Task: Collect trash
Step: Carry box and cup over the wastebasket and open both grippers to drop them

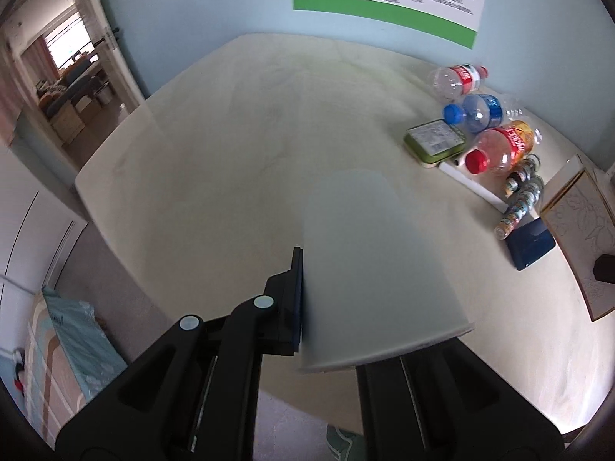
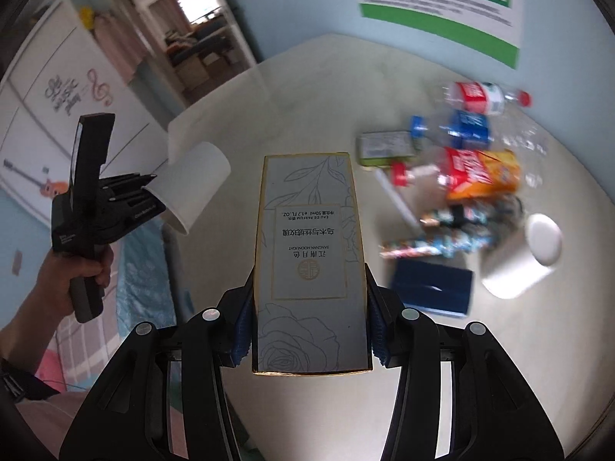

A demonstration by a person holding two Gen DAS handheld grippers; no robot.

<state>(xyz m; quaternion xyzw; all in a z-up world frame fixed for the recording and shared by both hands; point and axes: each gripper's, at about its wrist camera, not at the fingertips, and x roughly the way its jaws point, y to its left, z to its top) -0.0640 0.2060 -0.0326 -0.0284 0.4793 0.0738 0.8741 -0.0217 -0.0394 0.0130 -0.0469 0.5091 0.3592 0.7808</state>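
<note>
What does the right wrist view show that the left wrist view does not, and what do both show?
Only the right wrist view: the perfume box clamped in the right gripper, a second white cup lying on the table, and the hand holding the left gripper.
Only the left wrist view: a sneaker toe.
Both: the paper cup pinched by the left gripper, the bottles, the green tin.

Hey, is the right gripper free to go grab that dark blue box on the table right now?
Probably not yet. The right gripper is already shut on the perfume box, so its jaws are full. The dark blue box itself lies uncovered on the table, just beside the gripper, so the path looks clear once the load is dropped.
</note>
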